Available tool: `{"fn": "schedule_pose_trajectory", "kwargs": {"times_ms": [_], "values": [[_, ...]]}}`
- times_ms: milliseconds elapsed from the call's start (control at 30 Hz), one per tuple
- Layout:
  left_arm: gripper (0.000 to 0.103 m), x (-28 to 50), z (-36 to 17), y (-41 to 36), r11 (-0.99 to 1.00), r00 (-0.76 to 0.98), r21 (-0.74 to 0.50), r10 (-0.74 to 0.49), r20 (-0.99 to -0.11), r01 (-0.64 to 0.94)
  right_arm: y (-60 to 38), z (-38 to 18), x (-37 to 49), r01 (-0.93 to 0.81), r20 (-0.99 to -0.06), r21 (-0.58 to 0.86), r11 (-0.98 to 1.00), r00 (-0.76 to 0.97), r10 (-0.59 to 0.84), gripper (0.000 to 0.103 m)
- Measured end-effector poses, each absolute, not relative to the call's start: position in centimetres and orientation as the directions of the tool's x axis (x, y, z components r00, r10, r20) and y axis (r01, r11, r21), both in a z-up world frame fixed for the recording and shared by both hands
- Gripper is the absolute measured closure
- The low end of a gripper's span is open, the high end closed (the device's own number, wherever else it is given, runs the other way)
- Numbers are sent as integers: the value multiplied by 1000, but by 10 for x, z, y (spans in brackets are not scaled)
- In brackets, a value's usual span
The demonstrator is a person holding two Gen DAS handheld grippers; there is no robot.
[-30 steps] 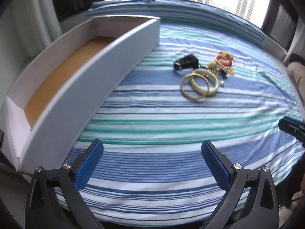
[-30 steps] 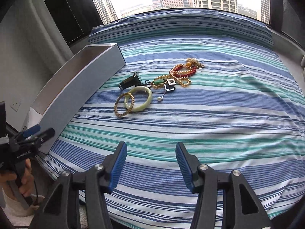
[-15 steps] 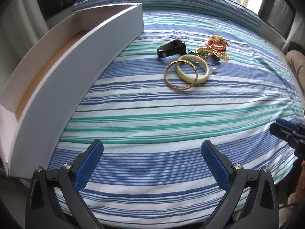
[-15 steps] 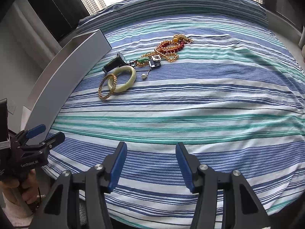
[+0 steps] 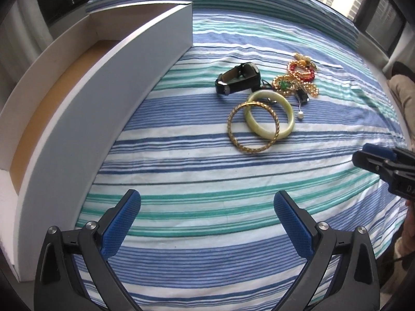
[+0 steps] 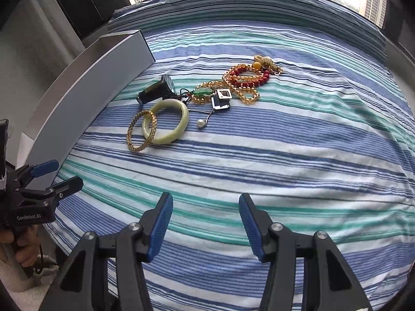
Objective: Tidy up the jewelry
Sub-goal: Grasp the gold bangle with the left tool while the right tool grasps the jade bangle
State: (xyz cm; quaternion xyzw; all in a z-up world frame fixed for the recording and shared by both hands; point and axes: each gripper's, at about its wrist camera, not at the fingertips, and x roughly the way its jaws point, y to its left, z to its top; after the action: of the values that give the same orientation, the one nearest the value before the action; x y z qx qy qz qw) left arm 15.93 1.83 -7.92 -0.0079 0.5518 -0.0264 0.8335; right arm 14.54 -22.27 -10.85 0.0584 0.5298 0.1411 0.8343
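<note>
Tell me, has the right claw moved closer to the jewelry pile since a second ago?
Yes. The right claw has advanced toward the pale green bangle on the striped bedspread, which now looks nearer and larger.

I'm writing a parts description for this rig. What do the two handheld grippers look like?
Both the left gripper and right gripper have black angular frames with silver round fasteners and blue textured finger pads. The left one's body reads "GenRobot.AI" in white in the right wrist view, with a dark cable below.
</note>
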Motion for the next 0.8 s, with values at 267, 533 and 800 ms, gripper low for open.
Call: {"fn": "schedule_pose_trajectory", "kwargs": {"times_ms": [267, 533, 800], "values": [[1, 194, -95, -38, 972, 413, 6, -95, -906, 237, -230, -101, 185, -128, -863, 310, 942, 379, 335, 49], [19, 221, -118, -47, 958, 386, 24, -92, -918, 286, -204, -117, 244, -183, -904, 310, 933, 249, 349, 49], [33, 229, -134, -42, 951, 375, 22, -100, -922, 307, -158, -146, 293, -254, -941, 256, 933, 157, 301, 65]]}}
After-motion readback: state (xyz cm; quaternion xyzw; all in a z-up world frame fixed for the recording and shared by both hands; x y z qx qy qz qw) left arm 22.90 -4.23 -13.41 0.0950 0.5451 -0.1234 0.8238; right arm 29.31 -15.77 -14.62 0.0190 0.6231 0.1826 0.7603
